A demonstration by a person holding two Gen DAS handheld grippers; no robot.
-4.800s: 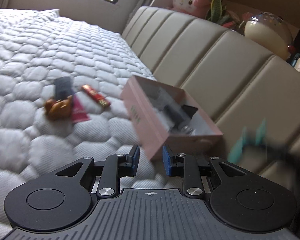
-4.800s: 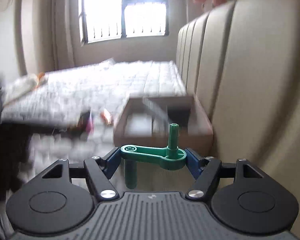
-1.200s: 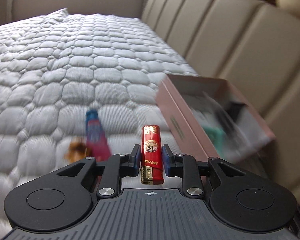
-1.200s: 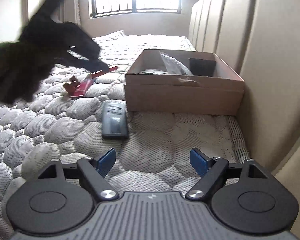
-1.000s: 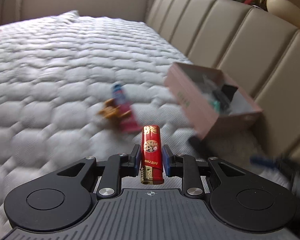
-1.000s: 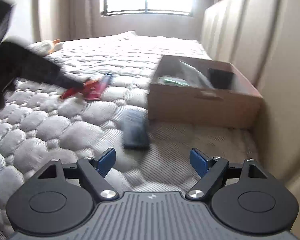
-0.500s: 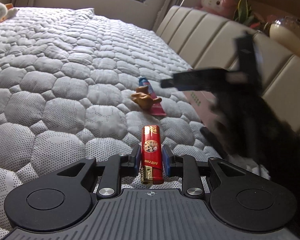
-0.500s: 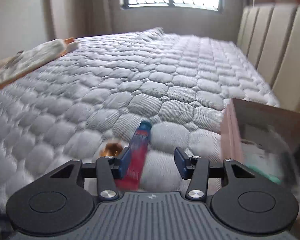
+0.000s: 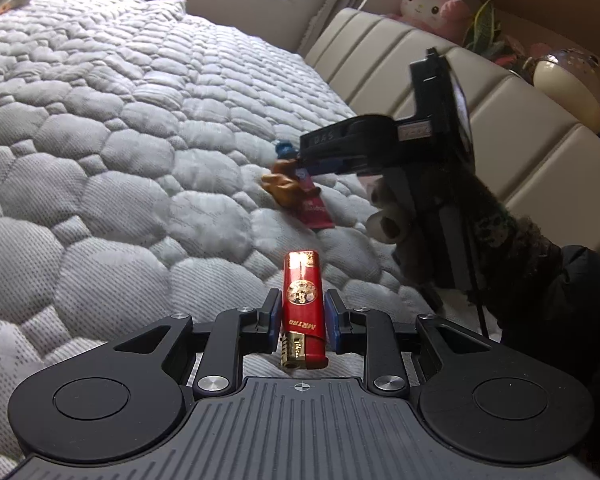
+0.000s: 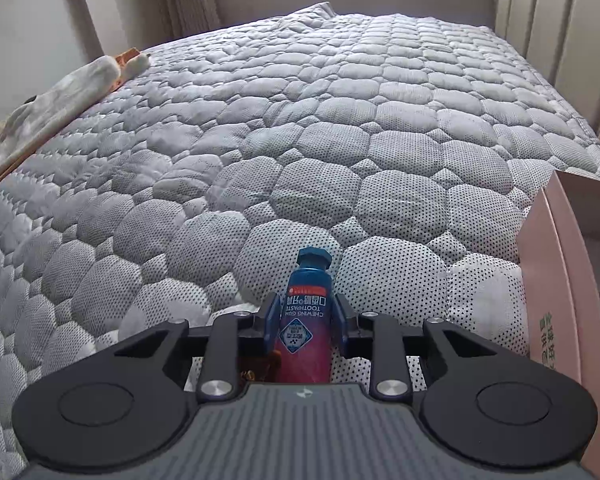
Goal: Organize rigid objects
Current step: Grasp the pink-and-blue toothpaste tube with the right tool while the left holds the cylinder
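The left gripper (image 9: 302, 312) is clamped on a red lighter (image 9: 303, 309), held upright above the quilted mattress (image 9: 100, 152). The right gripper (image 10: 305, 322) has just been closing; its blue pads now press both sides of a toothpaste tube (image 10: 306, 324) lying on the mattress, cap pointing away. A small brown figurine (image 9: 282, 186) lies touching the tube. The pink box (image 10: 560, 292) stands just beside the tube, towards the padded headboard (image 9: 440, 72).

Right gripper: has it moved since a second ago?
Yes. The right gripper left the pink box front for the toothpaste tube; its jaws have just been closing around it.
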